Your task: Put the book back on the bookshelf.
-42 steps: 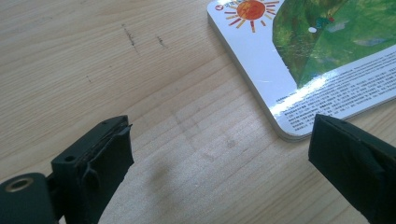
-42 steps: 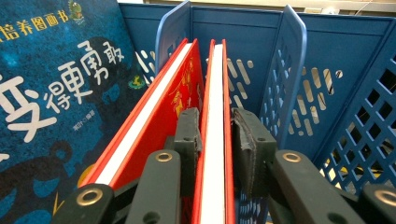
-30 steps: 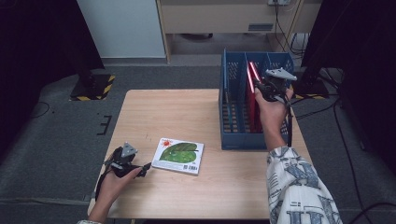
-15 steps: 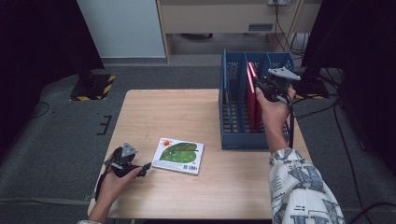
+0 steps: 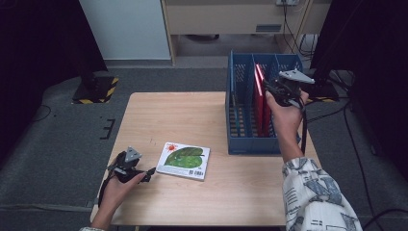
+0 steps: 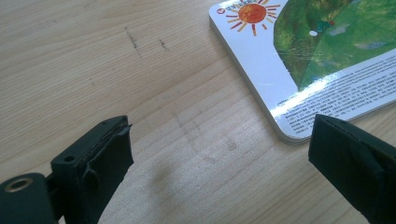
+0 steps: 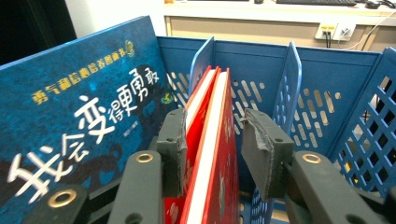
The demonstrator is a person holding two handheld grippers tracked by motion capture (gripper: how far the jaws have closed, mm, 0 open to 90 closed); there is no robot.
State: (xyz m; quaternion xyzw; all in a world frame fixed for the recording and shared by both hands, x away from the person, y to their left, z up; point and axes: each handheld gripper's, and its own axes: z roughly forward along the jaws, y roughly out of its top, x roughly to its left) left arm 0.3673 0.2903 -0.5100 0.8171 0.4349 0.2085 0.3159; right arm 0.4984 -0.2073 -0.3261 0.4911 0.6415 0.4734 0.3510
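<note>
Left of the blue crate (image 5: 240, 139), on the table (image 5: 192, 110), the left gripper (image 5: 144, 174) lies low with its jaws wide apart and nothing between them; the green book (image 5: 184, 160) lies flat just beside its right jaw. Inside the crate, in a middle compartment, the red book (image 5: 260, 103) stands upright, next to a dark blue book (image 7: 79, 116). The right gripper (image 7: 212, 149) reaches from the crate's right side; its jaws have just been opening, and the red book stands between them, with a gap at the right pad (image 7: 261, 149). I judge the red book is being released. The next move calls for lifting the right gripper straight out, then closing the left gripper on the green book's edge.
</note>
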